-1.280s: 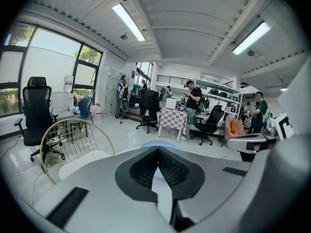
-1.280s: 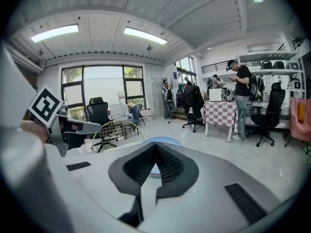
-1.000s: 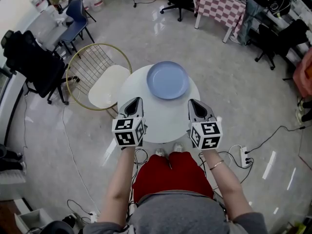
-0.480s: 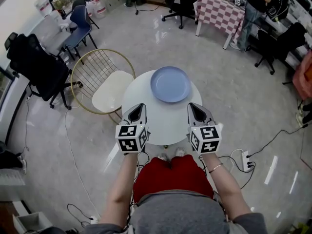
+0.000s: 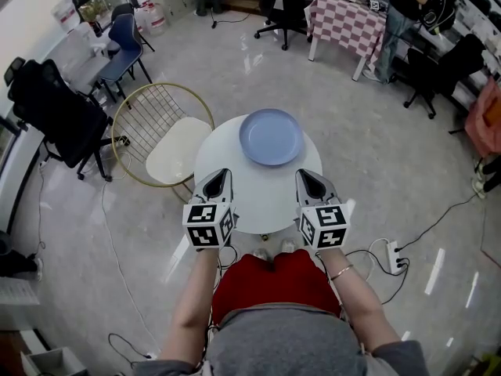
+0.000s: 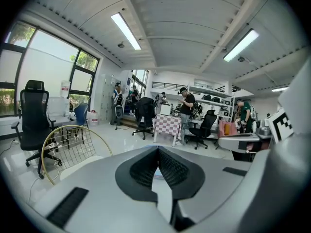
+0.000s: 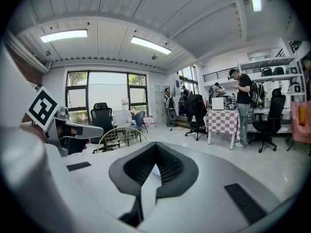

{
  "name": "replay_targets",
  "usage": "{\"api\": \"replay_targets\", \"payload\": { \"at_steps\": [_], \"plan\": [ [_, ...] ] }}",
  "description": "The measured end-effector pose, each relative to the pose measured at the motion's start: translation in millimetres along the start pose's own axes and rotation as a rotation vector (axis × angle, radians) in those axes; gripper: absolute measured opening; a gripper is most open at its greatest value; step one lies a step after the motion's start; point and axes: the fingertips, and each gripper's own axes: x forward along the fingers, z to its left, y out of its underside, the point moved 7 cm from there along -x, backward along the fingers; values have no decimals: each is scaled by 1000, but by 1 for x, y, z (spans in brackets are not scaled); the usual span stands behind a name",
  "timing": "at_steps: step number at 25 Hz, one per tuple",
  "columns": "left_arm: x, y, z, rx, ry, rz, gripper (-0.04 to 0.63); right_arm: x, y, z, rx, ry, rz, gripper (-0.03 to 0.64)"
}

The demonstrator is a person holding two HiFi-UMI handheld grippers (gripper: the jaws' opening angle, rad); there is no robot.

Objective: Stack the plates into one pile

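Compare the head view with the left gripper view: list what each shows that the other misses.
Only the head view: the person's forearms, red shorts and the floor power strip. Only the left gripper view: the ceiling strip lights. Both: the left gripper, jaws together and empty, the gold-rimmed wire chair and the checkered table.

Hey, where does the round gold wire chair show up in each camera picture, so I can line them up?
Head view: the gold wire chair with a cream seat sits left of centre.
Left gripper view: lower left, its wire hoop facing the camera.
Right gripper view: left of centre, small, below the windows.
Shared landmark: the red-and-white checked table.
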Motion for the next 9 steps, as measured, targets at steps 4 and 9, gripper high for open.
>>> {"api": "replay_targets", "payload": {
  "at_steps": [4, 9],
  "plan": [
    [-2, 1, 3, -2, 5, -6, 15, 1, 0, 6, -1, -2, -3, 28],
    [1, -2, 3, -4, 14, 2, 15, 3, -1, 6, 9, -12, 3, 28]
  ]
}}
